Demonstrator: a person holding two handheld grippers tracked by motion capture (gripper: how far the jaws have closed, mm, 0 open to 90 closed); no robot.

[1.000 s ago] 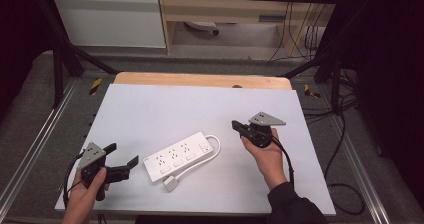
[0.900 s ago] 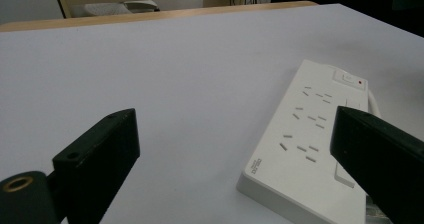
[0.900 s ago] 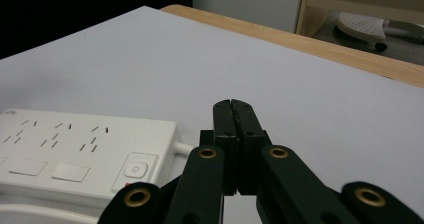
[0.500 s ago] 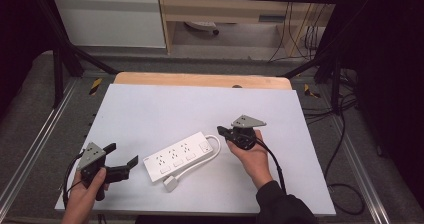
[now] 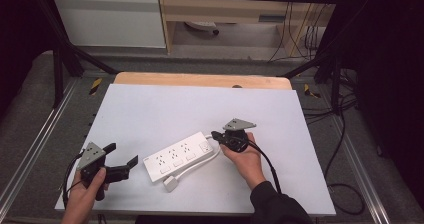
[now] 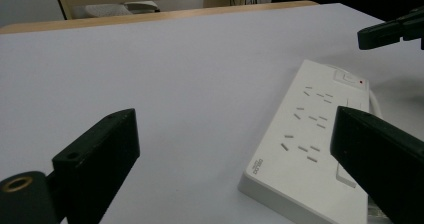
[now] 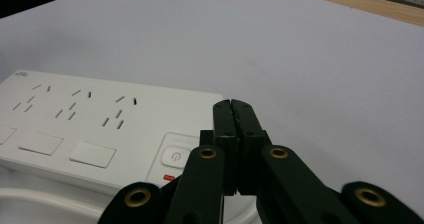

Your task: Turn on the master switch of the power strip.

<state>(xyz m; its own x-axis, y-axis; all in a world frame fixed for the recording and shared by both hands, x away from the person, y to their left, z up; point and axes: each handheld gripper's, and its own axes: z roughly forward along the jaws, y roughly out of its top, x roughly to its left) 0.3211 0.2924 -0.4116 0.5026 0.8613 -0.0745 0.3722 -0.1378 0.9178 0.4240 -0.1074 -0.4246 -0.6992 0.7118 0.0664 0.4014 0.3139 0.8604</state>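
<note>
At the middle of the white table (image 5: 150, 109) lies a white power strip (image 5: 179, 157), set diagonally. At its switch end, the right gripper (image 5: 216, 134) has its jaws pressed together, empty. Off the strip's opposite end, the left gripper (image 5: 122, 158) is spread wide.

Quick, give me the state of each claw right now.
Left claw: open, holding nothing.
Right claw: closed, empty, tips by the power strip's switch end.
</note>
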